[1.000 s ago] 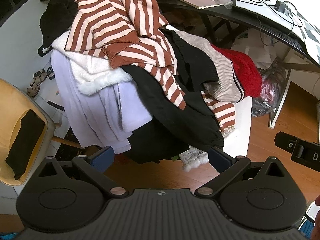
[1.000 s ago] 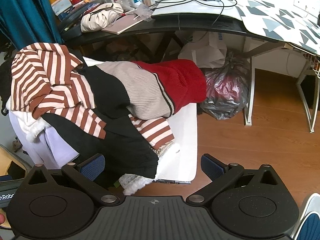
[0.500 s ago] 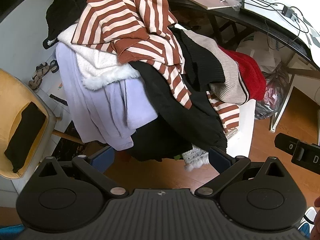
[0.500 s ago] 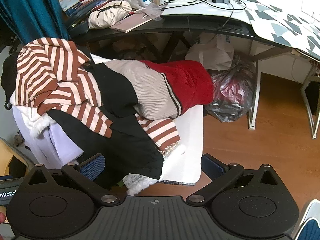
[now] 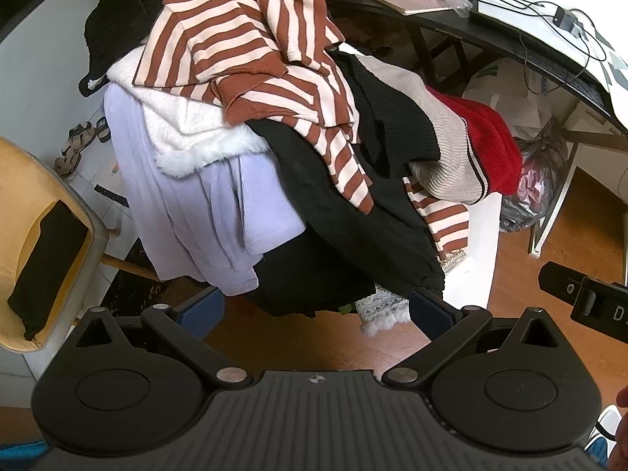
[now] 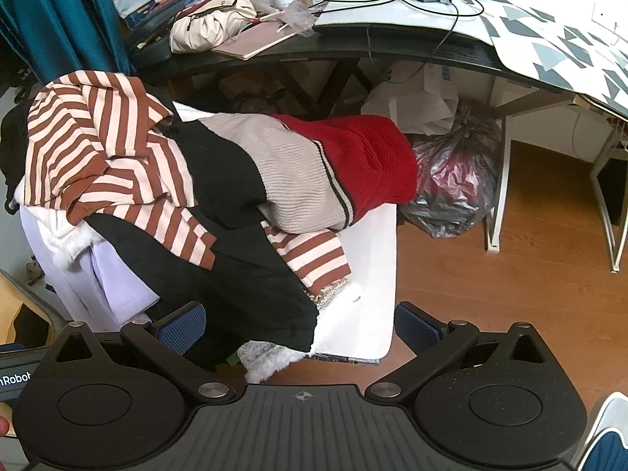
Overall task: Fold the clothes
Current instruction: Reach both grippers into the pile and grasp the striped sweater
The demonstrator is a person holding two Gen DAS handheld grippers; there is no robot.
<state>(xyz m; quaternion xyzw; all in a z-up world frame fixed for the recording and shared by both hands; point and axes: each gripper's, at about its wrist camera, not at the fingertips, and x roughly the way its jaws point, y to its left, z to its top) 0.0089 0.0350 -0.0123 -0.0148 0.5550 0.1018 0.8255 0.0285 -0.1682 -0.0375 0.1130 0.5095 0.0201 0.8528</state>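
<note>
A heap of mixed clothes [image 5: 314,149] lies piled on a white table [image 6: 373,274], and everything else is placed from it. The left gripper [image 5: 314,310] hangs in front of the heap's near edge with its jaws spread wide, grasping nothing. The right gripper [image 6: 300,324] does likewise, fingers apart and free of cloth. On top of the heap sprawls a rust-and-cream striped knit top [image 5: 251,43]; a black garment [image 6: 219,274] drapes down toward both grippers. A red knit sweater [image 6: 369,157] lies at the heap's right end.
</note>
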